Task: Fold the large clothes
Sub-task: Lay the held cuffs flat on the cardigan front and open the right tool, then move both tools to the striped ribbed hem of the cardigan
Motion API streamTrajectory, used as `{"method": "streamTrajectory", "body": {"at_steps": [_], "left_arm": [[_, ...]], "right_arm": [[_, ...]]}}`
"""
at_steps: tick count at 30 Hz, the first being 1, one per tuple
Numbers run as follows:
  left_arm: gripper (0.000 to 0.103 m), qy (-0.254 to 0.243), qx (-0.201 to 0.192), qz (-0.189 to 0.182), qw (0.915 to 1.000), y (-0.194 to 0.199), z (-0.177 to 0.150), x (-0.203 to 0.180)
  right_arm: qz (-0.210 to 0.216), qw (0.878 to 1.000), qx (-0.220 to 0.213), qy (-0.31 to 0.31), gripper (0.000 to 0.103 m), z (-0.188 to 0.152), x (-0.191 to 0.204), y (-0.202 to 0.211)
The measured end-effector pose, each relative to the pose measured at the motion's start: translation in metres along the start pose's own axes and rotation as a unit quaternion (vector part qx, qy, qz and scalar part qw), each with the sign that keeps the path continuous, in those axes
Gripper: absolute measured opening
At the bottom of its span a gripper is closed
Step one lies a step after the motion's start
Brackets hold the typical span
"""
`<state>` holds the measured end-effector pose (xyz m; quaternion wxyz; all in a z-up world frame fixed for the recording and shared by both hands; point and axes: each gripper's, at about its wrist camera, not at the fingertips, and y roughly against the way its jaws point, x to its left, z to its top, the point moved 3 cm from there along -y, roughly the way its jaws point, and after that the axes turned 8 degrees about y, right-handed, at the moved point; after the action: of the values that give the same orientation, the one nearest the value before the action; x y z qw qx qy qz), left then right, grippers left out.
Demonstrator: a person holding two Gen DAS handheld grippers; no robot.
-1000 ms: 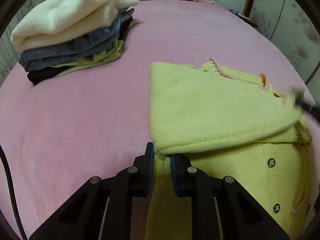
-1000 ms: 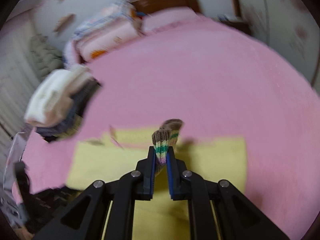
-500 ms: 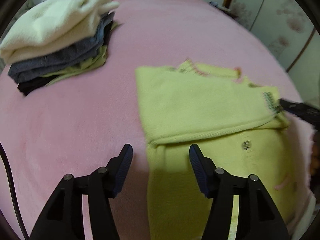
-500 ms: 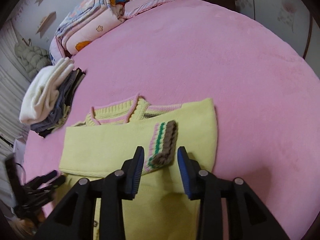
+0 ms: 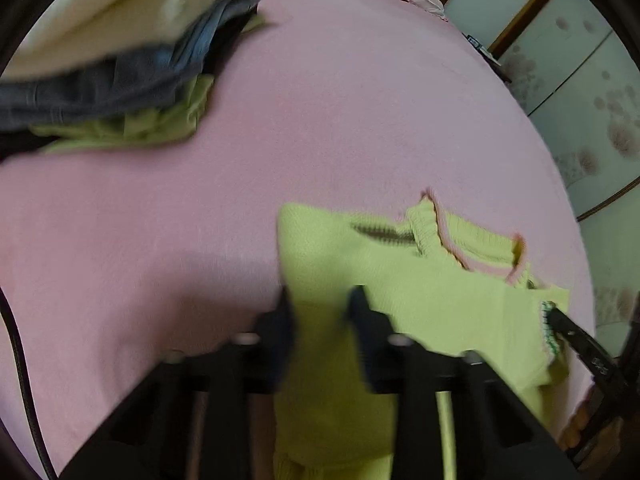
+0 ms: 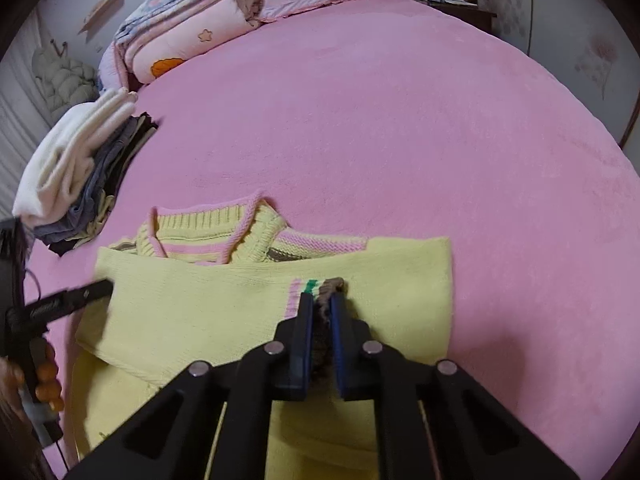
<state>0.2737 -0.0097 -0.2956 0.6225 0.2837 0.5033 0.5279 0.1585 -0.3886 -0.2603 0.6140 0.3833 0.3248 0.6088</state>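
1. Nearest in the right wrist view, the right gripper (image 6: 320, 310) has its fingers pressed together on the striped cuff (image 6: 326, 286) of a sleeve – brown wool shows between the pads, with green and pink bands just beyond the tips.
2. In the left wrist view the left gripper (image 5: 320, 308) is blurred; its fingers are closing, a yellow fold of the cardigan (image 5: 400, 304) sits in the gap between them, and whether the pads already press on it I cannot tell.
3. The step in hand looks like folding a sleeve across the body: the sleeve lies flat over the chest with its cuff near the right-hand edge, and the two tools sit at opposite ends of it.
4. The next move, as I judge it, calls for both grips to be secure before anything is lifted, then for both ends to travel together so the knit does not stretch or bunch.
5. The cardigan is pale yellow knit with pink trim at the ribbed collar (image 6: 240, 216), lying spread on the pink bed (image 6: 400, 120), neck pointing away – the fabric looks soft and limp.
6. Farther off on the bed stands a stack of folded clothes (image 6: 76, 176), cream on top, grey and dark below, well apart from the cardigan; beyond that, folded quilts (image 6: 180, 28) by the headboard
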Motion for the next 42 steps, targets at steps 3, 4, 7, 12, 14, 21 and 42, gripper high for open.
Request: {"method": "streamTrajectory", "body": {"at_steps": [3,4,7,12,14,21,42], "left_arm": [[0.015,-0.042,-0.033,0.04,0.9978,0.004,-0.007,-0.013],[0.015,-0.059,-0.041,0.057,0.9958,0.003,-0.012,-0.016],[0.015,-0.065,-0.046,0.074,0.9941,-0.003,-0.02,-0.019],[0.031,-0.074,-0.037,0.091,0.9924,0.006,-0.022,-0.028],[0.047,-0.085,-0.033,0.093,0.9915,0.017,-0.021,-0.037],[0.074,-0.108,-0.051,0.112,0.9866,0.068,-0.032,-0.049],[0.083,-0.11,-0.027,0.055,0.992,0.2,-0.074,-0.077]], "right_arm": [[-0.011,0.999,-0.026,0.016,0.005,0.004,0.003,0.007],[-0.018,0.999,-0.032,0.022,0.005,0.004,0.004,0.008],[-0.041,0.998,-0.014,0.034,0.005,0.0,0.002,-0.006],[-0.055,0.998,-0.002,0.04,0.009,-0.001,0.005,-0.002],[-0.056,0.998,-0.006,0.036,0.01,0.0,0.005,0.012],[-0.028,0.999,-0.029,0.032,0.011,-0.004,0.014,0.063],[-0.023,0.997,-0.068,-0.033,0.037,-0.028,0.053,0.203]]}}
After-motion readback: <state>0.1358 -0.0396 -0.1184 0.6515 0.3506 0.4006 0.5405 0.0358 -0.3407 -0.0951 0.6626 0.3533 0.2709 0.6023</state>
